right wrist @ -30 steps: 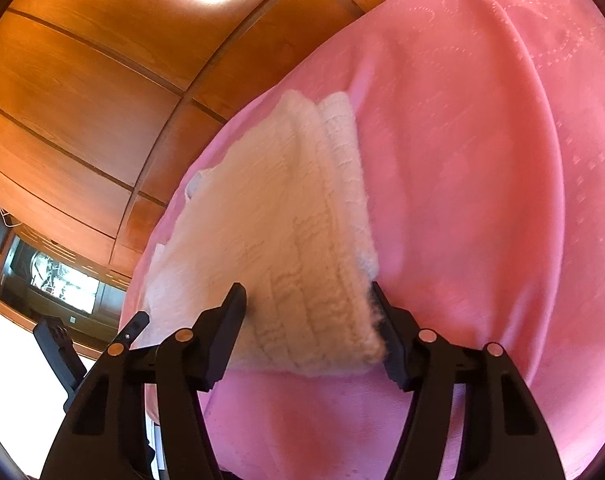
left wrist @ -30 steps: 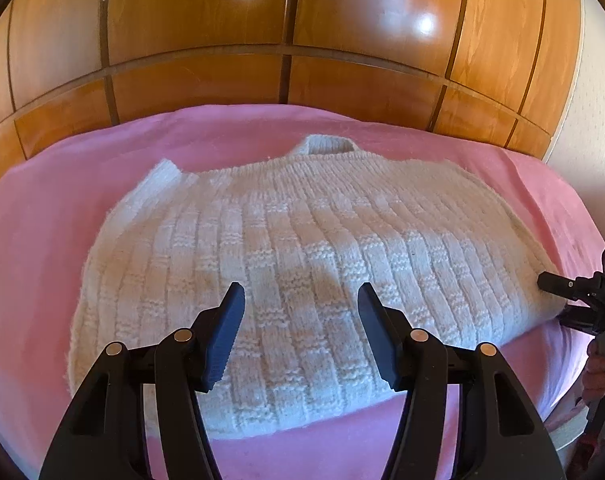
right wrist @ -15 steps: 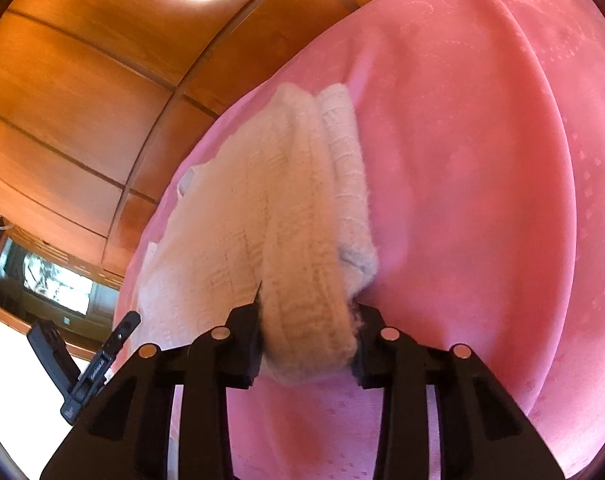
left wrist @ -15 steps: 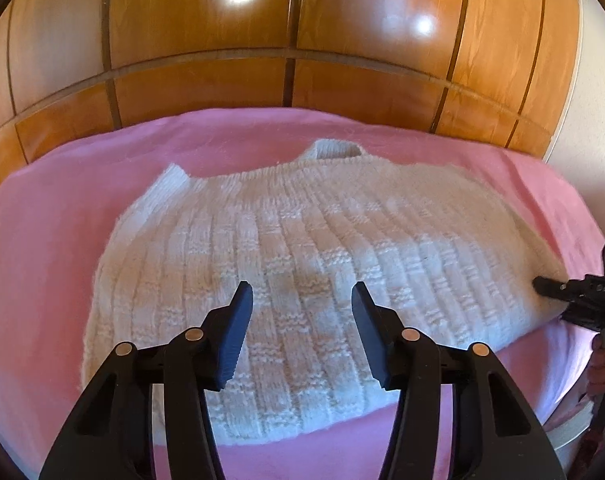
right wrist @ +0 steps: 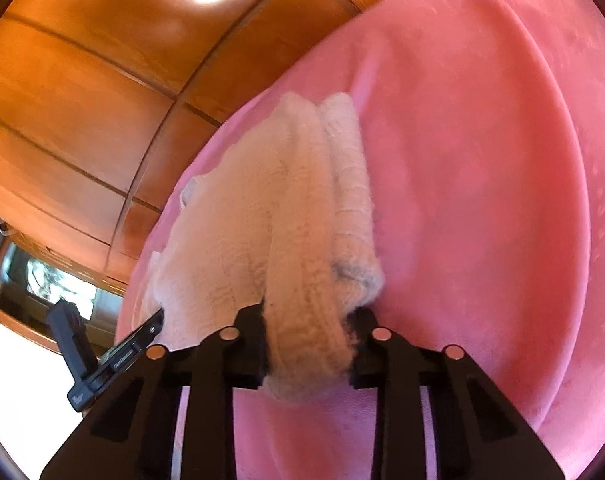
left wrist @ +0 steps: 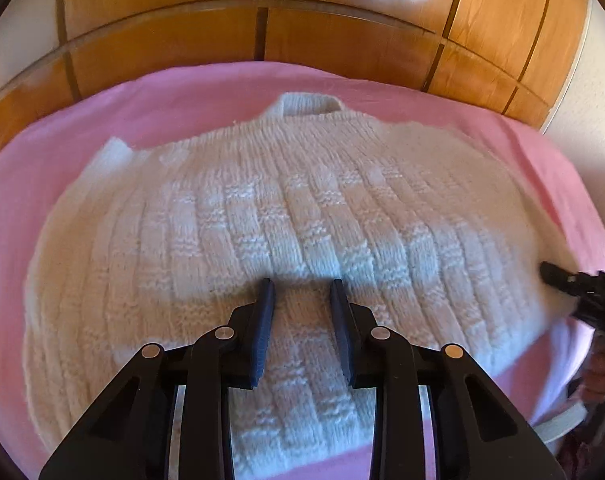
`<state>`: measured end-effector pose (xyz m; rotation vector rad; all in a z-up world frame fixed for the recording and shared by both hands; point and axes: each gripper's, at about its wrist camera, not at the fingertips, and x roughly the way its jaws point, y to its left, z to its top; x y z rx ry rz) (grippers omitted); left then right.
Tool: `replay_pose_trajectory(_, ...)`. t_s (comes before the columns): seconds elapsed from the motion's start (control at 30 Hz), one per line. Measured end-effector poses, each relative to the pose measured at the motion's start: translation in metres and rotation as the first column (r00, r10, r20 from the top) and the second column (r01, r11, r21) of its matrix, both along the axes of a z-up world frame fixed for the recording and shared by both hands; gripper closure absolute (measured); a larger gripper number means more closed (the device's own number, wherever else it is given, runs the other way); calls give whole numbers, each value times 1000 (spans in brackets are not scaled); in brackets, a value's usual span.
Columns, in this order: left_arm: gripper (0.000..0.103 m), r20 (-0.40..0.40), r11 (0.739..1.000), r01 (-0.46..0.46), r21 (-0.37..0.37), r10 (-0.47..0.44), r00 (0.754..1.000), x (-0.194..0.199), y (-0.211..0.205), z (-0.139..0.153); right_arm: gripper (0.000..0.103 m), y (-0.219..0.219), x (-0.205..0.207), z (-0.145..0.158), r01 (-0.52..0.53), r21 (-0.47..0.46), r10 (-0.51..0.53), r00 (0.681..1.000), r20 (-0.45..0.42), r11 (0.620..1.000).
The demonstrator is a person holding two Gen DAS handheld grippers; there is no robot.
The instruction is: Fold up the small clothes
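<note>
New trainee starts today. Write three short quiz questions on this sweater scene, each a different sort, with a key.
1. True or false: the right tool is shut on a bunched edge of the white knitted sweater.
2. What colour is the bedspread?
3. The pads of the left tool are: A) gripping the collar B) over the sweater's middle, showing no pinched fold C) off the bed.

Key: 1 true; 2 pink; 3 B.

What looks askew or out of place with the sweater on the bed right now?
Nothing looks damaged or spilled. The white ribbed knit sweater lies flat on the pink bedcover, except at its side edge, which is bunched into a thick roll where the right gripper has just closed on it.
</note>
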<state>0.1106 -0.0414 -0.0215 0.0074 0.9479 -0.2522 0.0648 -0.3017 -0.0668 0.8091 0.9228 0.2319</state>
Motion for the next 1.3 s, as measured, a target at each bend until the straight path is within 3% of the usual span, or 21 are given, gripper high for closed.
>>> replay_pose_trajectory(0.2,75,-4,1000,1,-23,-1,1000,-3,5,6,81,12,-2,31,-33,-77,38,997,64,996)
replay_pose_trajectory(0.37,75,-66,970,-33,-241,17,998,-6,42,17,81,19,-2,42,-38,-94,46,996,80,995)
replay_pose_trajectory(0.57,75,-90,940,-59,-336,30,995,-15,89,21,82,45,6,65,-66,-121,81,989,123,990)
replay_pose_trajectory(0.73,75,-122,911,-98,-400,53,991,-15,131,23,83,85,18,103,-145,-139,172,963,206,980)
replay_pose_trajectory(0.83,75,-126,889,-114,-444,63,990,-12,152,25,85,124,28,124,-229,-147,261,928,265,962)
replay_pose_trajectory(0.97,75,-160,834,-133,-535,54,986,-8,172,24,85,201,36,128,-382,-192,424,861,283,904)
replay_pose_trajectory(1.07,74,-173,784,-137,-605,38,984,-6,180,24,86,256,37,107,-480,-225,526,817,238,848)
replay_pose_trajectory(1.13,58,-172,742,-131,-657,22,985,-8,185,27,86,286,34,87,-531,-256,581,792,190,808)
replay_pose_trajectory(1.17,48,-172,716,-137,-685,24,985,-9,189,29,86,296,35,79,-542,-267,593,787,170,797)
replay_pose_trajectory(1.3,43,-158,669,-113,-734,-7,987,-6,190,36,86,316,28,63,-534,-325,598,789,140,781)
